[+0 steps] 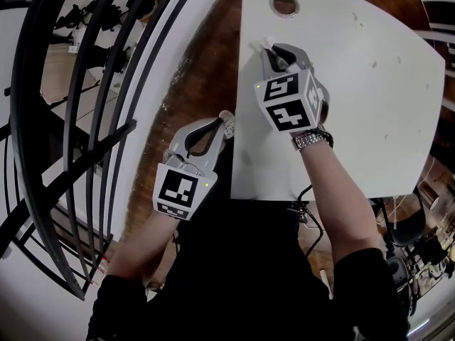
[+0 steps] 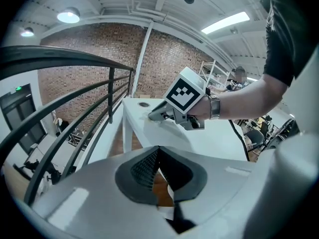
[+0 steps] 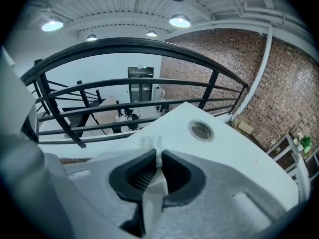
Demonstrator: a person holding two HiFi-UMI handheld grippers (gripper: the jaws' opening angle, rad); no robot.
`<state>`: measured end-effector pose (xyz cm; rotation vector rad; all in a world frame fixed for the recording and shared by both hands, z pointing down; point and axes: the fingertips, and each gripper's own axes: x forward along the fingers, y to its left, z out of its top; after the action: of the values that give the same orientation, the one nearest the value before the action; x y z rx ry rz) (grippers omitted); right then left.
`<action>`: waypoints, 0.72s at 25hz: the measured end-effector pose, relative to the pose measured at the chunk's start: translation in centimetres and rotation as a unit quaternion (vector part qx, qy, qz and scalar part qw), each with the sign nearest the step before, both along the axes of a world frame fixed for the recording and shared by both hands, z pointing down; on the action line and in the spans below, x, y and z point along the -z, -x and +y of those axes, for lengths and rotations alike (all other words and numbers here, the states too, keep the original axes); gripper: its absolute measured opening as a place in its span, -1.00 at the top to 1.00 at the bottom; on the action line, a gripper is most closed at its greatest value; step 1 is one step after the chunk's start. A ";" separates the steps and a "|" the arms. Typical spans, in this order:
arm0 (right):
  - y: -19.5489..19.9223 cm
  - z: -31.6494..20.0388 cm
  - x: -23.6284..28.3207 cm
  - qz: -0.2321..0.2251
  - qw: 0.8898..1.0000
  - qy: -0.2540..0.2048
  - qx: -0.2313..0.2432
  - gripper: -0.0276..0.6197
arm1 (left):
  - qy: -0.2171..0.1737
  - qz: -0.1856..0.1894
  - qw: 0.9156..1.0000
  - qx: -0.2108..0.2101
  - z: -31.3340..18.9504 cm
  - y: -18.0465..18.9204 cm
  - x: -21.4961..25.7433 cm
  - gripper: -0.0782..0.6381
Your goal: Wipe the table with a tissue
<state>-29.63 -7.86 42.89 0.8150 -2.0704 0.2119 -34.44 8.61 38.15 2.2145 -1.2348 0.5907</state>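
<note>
Right gripper view shows the right tool point(image 3: 159, 154) clamping the tissue point(image 3: 153, 193); left gripper view, the left tool point(image 2: 158, 152) closed, empty.

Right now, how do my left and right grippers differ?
The right gripper grips the tissue; the left gripper holds nothing visible. The right gripper is over the table; the left gripper hangs beside its edge, above the floor. Both are shut.

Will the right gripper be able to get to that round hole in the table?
Probably yes. The right gripper, shut on the tissue, sits on the table just short of the round hole, with only bare tabletop between them.
</note>
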 end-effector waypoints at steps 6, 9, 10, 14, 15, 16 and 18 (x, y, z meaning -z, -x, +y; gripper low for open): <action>0.3 -1.0 0.0 0.000 1.000 -0.003 0.001 0.83 | 0.002 0.000 1.000 0.001 -0.2 0.2 -0.1 0.75; 0.6 -1.3 0.1 0.002 1.000 -0.005 0.002 0.83 | 0.003 0.000 1.000 0.003 -0.3 0.4 -0.1 0.75; 0.6 -1.5 0.1 0.002 1.000 -0.006 0.002 0.83 | 0.003 0.000 1.000 0.004 -0.3 0.4 -0.1 0.75; 0.9 -2.1 0.3 0.004 1.000 -0.010 0.001 0.83 | 0.003 0.001 1.000 0.006 -0.3 0.5 -0.1 0.75; 1.0 -2.3 0.3 0.004 1.000 -0.010 0.001 0.83 | 0.003 0.001 1.000 0.007 -0.3 0.6 -0.1 0.75; 1.0 -2.4 0.3 0.004 1.000 -0.011 0.001 0.83 | 0.003 0.001 1.000 0.008 -0.4 0.6 -0.1 0.75; 1.0 -2.8 0.3 0.004 1.000 -0.012 0.000 0.83 | 0.004 0.001 1.000 0.010 -0.5 0.7 -0.2 0.75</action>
<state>-30.63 -10.65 42.62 0.8285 -2.0682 0.1839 -35.10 8.14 38.32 2.1928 -1.2501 0.5851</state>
